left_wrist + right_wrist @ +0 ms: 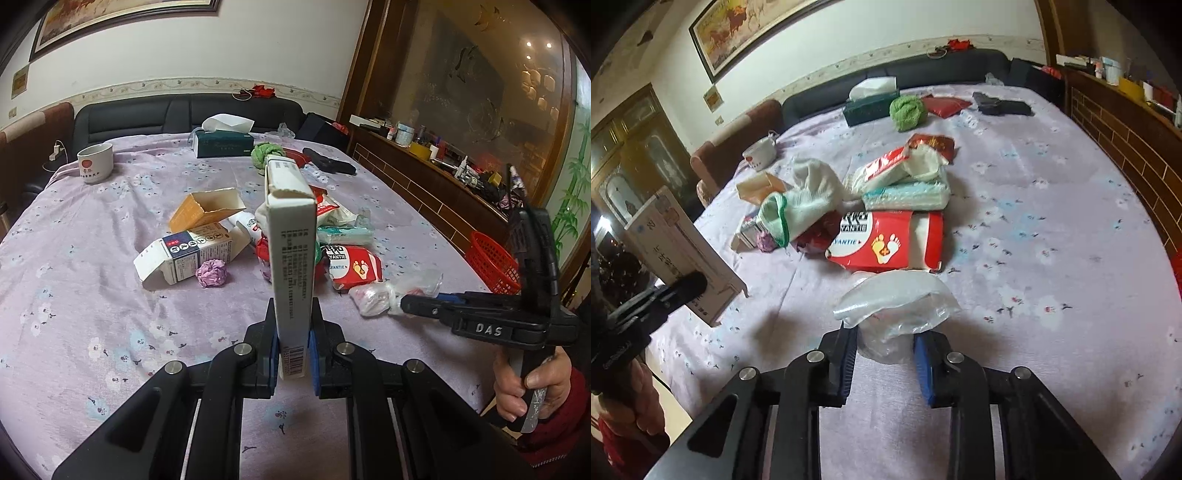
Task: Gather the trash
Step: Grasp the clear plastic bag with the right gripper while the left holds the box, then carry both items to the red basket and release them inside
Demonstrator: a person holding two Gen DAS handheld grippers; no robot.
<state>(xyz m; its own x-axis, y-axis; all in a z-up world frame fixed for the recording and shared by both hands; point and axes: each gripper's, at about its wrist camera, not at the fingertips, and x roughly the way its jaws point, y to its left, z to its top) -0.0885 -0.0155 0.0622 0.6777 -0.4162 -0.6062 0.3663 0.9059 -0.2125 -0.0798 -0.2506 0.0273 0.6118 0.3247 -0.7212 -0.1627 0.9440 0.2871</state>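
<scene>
The left hand-held gripper (291, 350) is closed on a long flat white cardboard box (291, 236) and holds it upright above the surface (92, 325), which has a lilac flowered cloth. The right hand-held gripper (884, 356) has a crumpled clear plastic bag (897, 310) between its blue pads (923, 365); the jaws stand half open, so I cannot tell if the grip is firm. The red mesh basket (493, 266) waits at the far right edge, and I cannot see anything inside it. Much trash is left in the middle: a red and white foot-patch packet (886, 240), an open white carton (184, 258), a purple paper ball (212, 272). In my judgement the collecting is in an early stage
</scene>
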